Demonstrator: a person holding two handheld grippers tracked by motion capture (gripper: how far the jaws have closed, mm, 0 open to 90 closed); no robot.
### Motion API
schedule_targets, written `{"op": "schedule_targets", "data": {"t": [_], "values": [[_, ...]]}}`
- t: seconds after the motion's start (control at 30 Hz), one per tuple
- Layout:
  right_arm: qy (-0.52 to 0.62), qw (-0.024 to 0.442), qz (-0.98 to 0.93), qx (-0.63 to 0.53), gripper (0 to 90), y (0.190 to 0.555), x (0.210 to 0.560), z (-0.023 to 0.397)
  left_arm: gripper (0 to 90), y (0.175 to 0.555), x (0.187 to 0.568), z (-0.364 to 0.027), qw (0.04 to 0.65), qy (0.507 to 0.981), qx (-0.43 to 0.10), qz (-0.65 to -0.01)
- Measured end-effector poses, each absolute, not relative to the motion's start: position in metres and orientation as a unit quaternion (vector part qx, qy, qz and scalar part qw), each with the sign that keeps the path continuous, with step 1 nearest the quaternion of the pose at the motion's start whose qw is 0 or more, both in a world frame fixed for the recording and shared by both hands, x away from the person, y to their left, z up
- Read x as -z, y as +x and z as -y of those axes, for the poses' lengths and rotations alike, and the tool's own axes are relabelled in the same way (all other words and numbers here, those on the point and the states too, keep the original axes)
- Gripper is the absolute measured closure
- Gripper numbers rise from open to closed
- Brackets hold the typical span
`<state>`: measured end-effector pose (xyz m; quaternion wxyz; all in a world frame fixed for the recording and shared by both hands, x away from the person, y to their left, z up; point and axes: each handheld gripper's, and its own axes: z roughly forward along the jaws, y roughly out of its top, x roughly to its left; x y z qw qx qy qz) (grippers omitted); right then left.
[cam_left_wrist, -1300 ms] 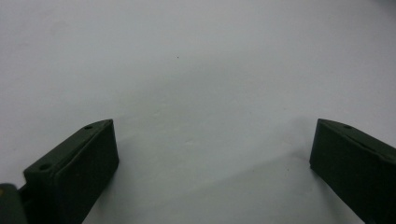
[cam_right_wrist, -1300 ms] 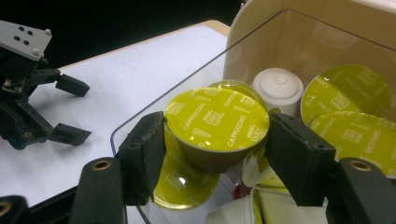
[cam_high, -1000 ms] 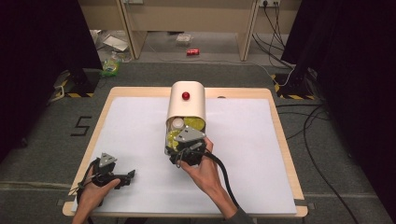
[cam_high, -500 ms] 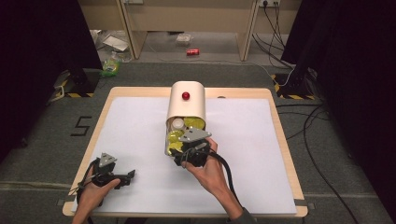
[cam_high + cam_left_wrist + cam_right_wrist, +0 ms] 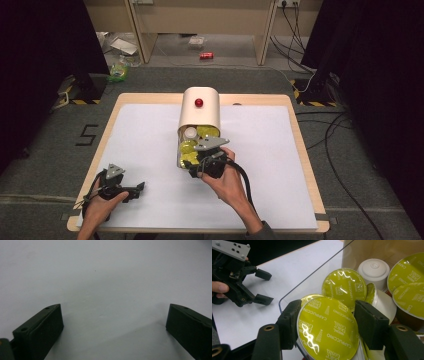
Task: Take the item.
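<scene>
A cream box point(image 5: 200, 112) with a red knob point(image 5: 199, 103) stands mid-table, and its clear drawer point(image 5: 186, 150) is pulled out toward me. Several yellow-green-lidded coffee capsules lie in the drawer. My right gripper point(image 5: 196, 168) reaches into its near end. Its jaws have just been closing, and the pads of the right gripper point(image 5: 328, 315) now press on both sides of one Cappuccino capsule point(image 5: 328, 335). My left gripper point(image 5: 139, 189) rests on the white mat at the near left, and the jaws of the left gripper point(image 5: 112, 322) stand wide open over bare mat.
A white capsule point(image 5: 374, 270) sits upside down deeper in the drawer among other green lids point(image 5: 348, 287). The drawer's clear rim point(image 5: 312, 277) runs close beside the held capsule. The left gripper point(image 5: 263, 287) lies beyond it on the white mat point(image 5: 150, 135).
The right gripper's jaws have closed onto the capsule, and that hand has edged slightly toward me. The left hand and gripper have stayed where they were.
</scene>
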<state>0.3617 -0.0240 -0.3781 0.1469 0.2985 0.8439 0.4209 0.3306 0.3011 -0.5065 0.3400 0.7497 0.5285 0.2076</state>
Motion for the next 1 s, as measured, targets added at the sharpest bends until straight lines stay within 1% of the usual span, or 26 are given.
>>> {"op": "schedule_targets", "data": {"t": [0.63, 1.0], "values": [[0.304, 0.181, -0.810, -0.468, 41.2, 0.354, 0.361, 0.033, 0.7, 0.331, 0.506, -0.301, 0.341, 0.749, -0.208, -0.529], [0.311, 0.193, -0.789, -0.494, 41.3, 0.349, 0.342, 0.055, 0.7, 0.331, 0.507, -0.301, 0.341, 0.749, -0.208, -0.529]]}}
